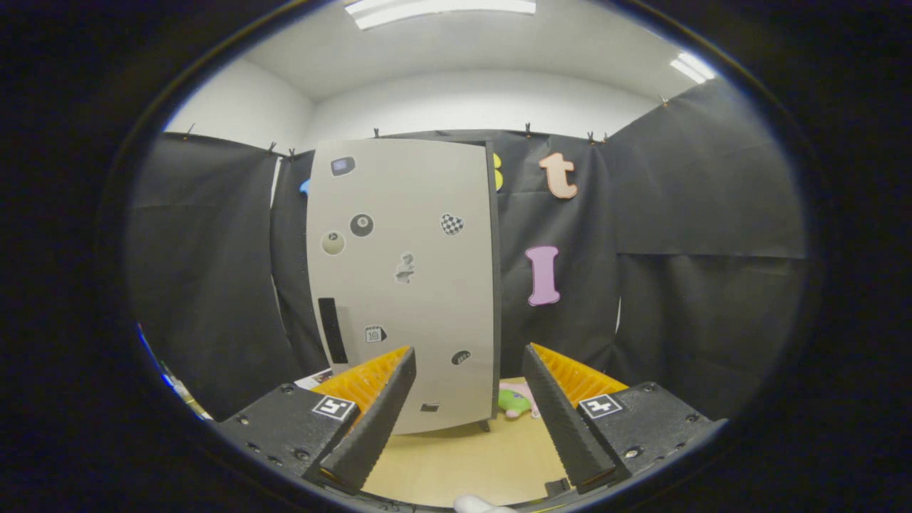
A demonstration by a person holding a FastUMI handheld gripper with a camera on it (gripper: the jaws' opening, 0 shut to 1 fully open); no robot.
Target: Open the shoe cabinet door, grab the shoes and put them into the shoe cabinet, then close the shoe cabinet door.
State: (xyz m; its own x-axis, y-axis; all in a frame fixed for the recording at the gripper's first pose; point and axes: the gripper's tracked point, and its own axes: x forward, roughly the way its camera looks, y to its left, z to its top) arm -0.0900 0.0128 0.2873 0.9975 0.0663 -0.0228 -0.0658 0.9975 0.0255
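Bright ceiling lights (pixel 438 11) — fisheye-bent edges

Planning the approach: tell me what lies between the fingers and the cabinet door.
Bare wooden floor lies between the open hand-held gripper and the shut cabinet door, per the gripper view.

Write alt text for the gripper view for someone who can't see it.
An open claw, holding nothing, faces a pale shoe cabinet standing on a wooden table, its stickered door shut and a dark handle near the door's left edge. A small pink and green shoe lies by the cabinet's right foot, just beyond the fingers.
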